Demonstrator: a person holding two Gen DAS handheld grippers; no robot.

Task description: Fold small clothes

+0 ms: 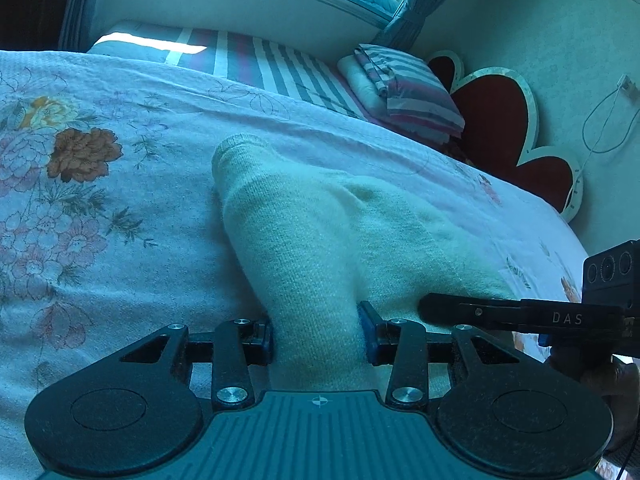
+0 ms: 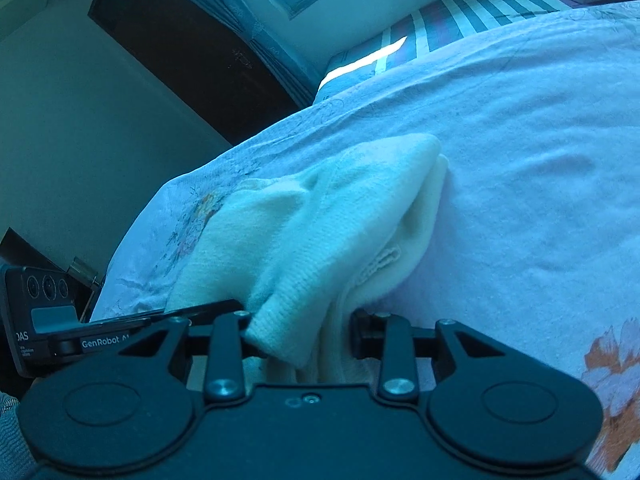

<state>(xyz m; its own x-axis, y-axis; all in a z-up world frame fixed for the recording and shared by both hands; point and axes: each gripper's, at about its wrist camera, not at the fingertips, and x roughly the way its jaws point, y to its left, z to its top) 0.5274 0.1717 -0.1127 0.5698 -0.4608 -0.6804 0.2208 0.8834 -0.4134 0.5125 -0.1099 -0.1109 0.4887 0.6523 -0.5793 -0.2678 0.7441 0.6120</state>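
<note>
Left gripper [image 1: 320, 338]: clamped on a bunched fold of the cream knit garment [image 1: 320, 240], blue pads pressed against the cloth on both sides.
Right gripper [image 2: 300, 336]: clenched on a thick bundle of the same garment [image 2: 340, 220], ribbed cuff draped over its left finger.
Writing: "DAS" on the right gripper's body [image 1: 568, 318] beside the garment; "GenRobot" and "DAS" on the left gripper's side [image 2: 106, 342].
Garment: near edge lifted, far end resting on the floral bedspread [image 1: 100, 200].
Beyond the garment: striped sheet [image 1: 260, 64], folded striped bedding [image 1: 404, 88], red heart-shaped headboard [image 1: 500, 128].
</note>
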